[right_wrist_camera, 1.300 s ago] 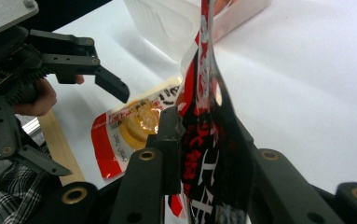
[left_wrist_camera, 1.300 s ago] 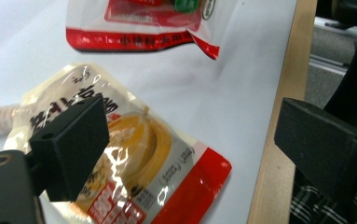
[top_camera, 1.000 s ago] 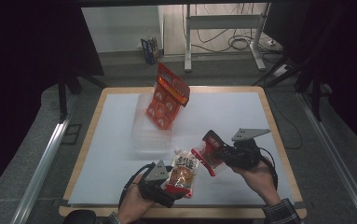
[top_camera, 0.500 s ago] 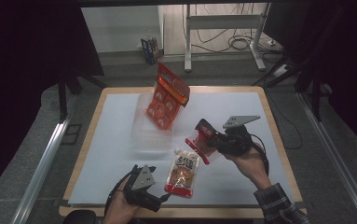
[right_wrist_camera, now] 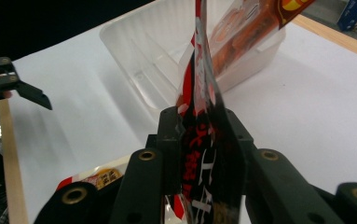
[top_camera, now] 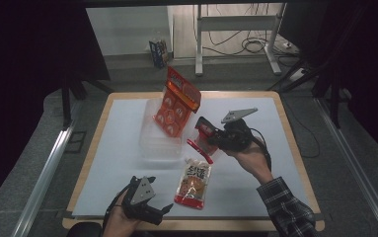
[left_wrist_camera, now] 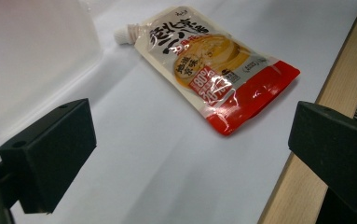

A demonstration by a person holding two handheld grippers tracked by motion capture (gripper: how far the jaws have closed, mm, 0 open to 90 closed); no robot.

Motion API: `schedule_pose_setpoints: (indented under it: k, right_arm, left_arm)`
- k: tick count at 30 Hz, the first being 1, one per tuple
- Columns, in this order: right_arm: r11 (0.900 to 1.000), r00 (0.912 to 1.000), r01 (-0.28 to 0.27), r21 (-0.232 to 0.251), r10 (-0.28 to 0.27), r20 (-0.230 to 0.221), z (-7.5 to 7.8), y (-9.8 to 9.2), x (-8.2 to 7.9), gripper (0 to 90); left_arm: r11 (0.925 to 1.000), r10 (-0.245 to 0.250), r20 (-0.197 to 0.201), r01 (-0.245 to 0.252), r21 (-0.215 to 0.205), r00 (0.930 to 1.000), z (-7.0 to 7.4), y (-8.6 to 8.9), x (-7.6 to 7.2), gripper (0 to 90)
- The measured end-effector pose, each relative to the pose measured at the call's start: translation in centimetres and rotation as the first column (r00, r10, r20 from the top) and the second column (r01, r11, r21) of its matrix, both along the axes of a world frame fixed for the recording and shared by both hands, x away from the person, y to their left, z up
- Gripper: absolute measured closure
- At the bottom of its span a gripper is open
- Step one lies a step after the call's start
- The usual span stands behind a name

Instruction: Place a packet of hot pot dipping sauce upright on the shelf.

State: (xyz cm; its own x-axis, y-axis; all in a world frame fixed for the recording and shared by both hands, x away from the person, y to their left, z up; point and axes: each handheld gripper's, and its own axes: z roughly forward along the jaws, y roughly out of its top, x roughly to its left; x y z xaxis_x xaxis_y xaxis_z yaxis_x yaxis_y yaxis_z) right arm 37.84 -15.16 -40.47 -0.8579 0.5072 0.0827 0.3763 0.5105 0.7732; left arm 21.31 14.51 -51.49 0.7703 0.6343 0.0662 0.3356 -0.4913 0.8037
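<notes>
Your right gripper (top_camera: 204,137) has lifted clear of the desk (top_camera: 275,192), pinching the red packet (right_wrist_camera: 204,140) edge-on, bound for the clear tray (top_camera: 149,143). Left gripper (top_camera: 164,210), spread and empty, has backed off; the spouted pouch (top_camera: 193,182) lies flat. The orange bag (top_camera: 176,106) crowds the tray's far end.

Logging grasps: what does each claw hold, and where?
Right claw pinches a red-black packet near its lower end. Left claw is open, holding nothing.
</notes>
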Motion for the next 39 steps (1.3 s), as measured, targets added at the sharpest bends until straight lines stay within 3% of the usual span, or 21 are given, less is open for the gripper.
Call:
schedule_pose_setpoints:
  k: [10, 22, 24, 25, 26, 32, 39]
  right_arm:
    - [0.998, 0.9991, -0.041, -0.044, 0.041, -0.015, -0.4, 2.7, 1.8, 72.8]
    - [0.995, 0.9981, -0.061, -0.082, 0.061, -0.006, -0.4, 4.8, 2.6, 74.9]
    - [0.995, 0.9980, -0.062, -0.080, 0.063, 0.003, -0.2, 4.9, 2.5, 77.7]
    - [0.995, 0.9979, -0.063, -0.073, 0.064, 0.009, 0.0, 5.0, 2.3, 86.2]
    - [0.996, 0.9975, -0.067, -0.058, 0.068, 0.018, 0.4, 4.9, 2.2, 86.7]
    - [0.995, 0.9980, -0.051, -0.088, 0.054, 0.033, 1.1, 5.5, 2.1, 88.1]
    - [0.996, 0.9962, -0.064, -0.061, 0.067, 0.055, 2.4, 6.1, 2.0, 88.1]
  left_arm:
    - [0.9988, 0.039, -0.010, -0.039, -0.028, 0.9992, -0.1, 1.4, -0.2, 0.2]
    - [0.9991, 0.037, -0.009, -0.037, -0.023, 0.9993, -0.1, 1.3, -0.2, 0.2]
    - [0.9990, 0.039, -0.007, -0.039, -0.022, 0.9992, -0.1, 1.3, -0.2, 0.2]
    - [0.9991, 0.037, -0.009, -0.037, -0.022, 0.9993, -0.1, 1.4, -0.2, 0.2]
    - [0.9991, 0.037, -0.009, -0.037, -0.022, 0.9993, -0.1, 1.3, -0.2, 0.2]
    - [0.9995, 0.030, -0.006, -0.030, -0.014, 0.9995, -0.1, 1.2, -0.3, 0.2]
    - [0.9995, 0.030, -0.008, -0.030, -0.011, 0.9995, -0.1, 1.2, -0.2, 0.2]
